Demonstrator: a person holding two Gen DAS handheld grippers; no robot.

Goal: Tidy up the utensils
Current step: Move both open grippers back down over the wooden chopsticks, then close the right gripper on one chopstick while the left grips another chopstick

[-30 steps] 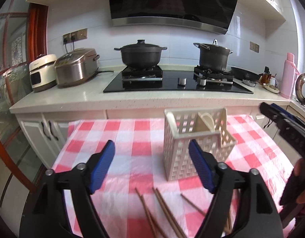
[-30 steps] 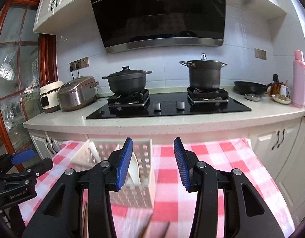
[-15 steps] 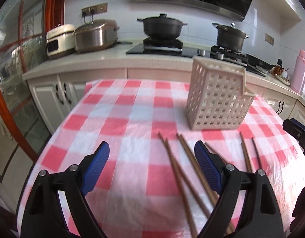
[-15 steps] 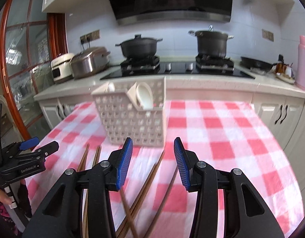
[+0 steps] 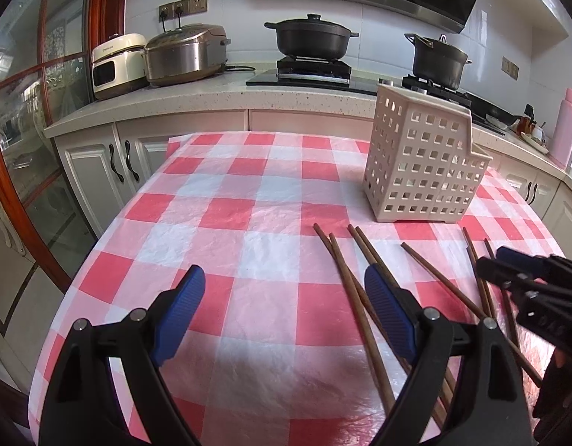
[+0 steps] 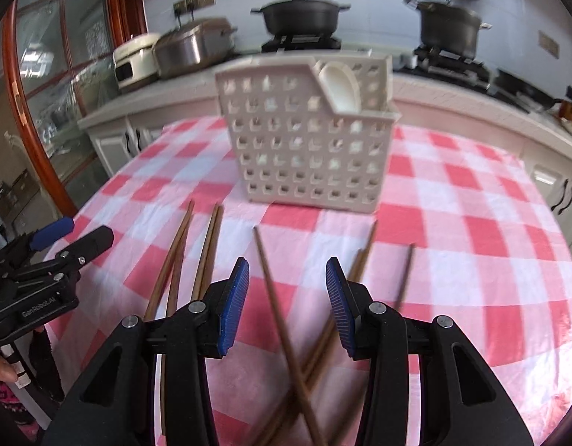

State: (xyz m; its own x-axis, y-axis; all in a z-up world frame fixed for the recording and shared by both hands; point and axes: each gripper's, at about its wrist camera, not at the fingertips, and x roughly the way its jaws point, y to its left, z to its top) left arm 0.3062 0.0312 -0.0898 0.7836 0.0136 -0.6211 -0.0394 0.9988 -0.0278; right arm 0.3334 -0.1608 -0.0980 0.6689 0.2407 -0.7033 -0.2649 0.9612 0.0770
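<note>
Several brown wooden chopsticks [image 5: 354, 290] [image 6: 275, 282] lie scattered on the red-and-white checked tablecloth [image 5: 248, 230], in front of a cream perforated utensil basket [image 5: 423, 163] [image 6: 308, 148]. A white spoon [image 6: 340, 89] stands inside the basket. My left gripper [image 5: 286, 308] hovers open over bare cloth, its right finger above the leftmost chopsticks. My right gripper [image 6: 288, 304] is low over the pile, jaws partly apart, with one chopstick lying on the cloth beneath the gap; the pads touch nothing. Each gripper shows at the edge of the other's view: the right gripper [image 5: 527, 278] and the left gripper [image 6: 59, 245].
Behind the table runs a counter [image 5: 196, 100] with two rice cookers [image 5: 182, 55], a hob with two black pots [image 5: 312, 37] and a pink bottle [image 5: 568, 126]. White cabinets [image 5: 111, 171] stand below it. The table's edge curves away at the left.
Both grippers have come down toward the table and tipped downward, so the chopsticks now fill the foreground. The left jaws have spread a little wider. The basket has not moved.
</note>
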